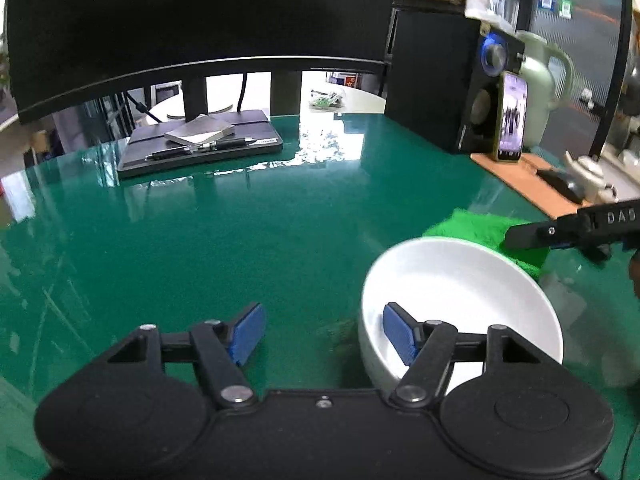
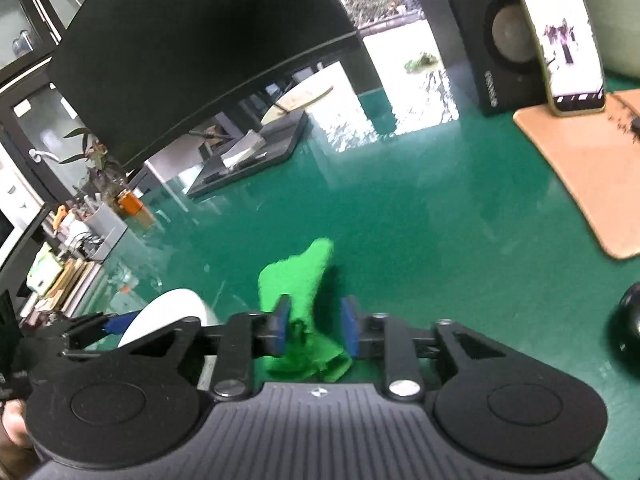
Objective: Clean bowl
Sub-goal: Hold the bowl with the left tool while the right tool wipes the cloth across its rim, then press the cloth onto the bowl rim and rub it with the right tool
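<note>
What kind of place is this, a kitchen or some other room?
Probably an office desk, not a kitchen. A large dark monitor stands on the green desk mat, with a speaker and a propped phone beside it. No sink is in view.

Office desk setting. Large curved monitor [image 1: 200, 32] fills upper left of left wrist view, above glossy green desk mat [image 1: 240, 232]. Closed tablet case [image 1: 200, 148] with pens under monitor. Speaker [image 1: 448, 88], propped phone [image 1: 511, 116] upper right. Cork mouse pad [image 2: 592, 176] right. Glass-door cabinets [image 2: 44, 4], cluttered shelf at left edge, right wrist view.
</note>
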A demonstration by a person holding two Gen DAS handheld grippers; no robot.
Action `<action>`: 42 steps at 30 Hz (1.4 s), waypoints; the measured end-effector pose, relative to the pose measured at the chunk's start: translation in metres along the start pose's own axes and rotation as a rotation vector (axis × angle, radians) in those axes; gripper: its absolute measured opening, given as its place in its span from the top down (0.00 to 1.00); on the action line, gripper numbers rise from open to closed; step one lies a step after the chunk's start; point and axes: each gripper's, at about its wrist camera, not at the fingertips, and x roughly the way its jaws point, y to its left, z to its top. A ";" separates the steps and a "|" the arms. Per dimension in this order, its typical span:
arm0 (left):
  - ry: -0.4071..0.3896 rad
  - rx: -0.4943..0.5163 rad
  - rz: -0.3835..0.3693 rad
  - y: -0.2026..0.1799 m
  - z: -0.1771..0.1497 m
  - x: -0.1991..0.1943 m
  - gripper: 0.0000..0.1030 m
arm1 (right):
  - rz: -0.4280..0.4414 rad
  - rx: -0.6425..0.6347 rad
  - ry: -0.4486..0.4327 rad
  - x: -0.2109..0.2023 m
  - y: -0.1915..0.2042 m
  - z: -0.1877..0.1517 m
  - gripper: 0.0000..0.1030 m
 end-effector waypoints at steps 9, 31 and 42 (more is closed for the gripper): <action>0.021 0.016 -0.032 -0.016 -0.015 -0.010 0.36 | 0.034 -0.032 0.064 0.037 -0.001 0.006 0.90; 0.042 0.130 -0.099 -0.012 0.000 0.014 0.72 | 0.382 0.550 0.172 0.076 -0.015 0.001 0.93; 0.037 0.139 -0.121 -0.011 0.001 0.017 0.64 | 0.391 0.582 0.172 0.040 -0.023 -0.019 0.92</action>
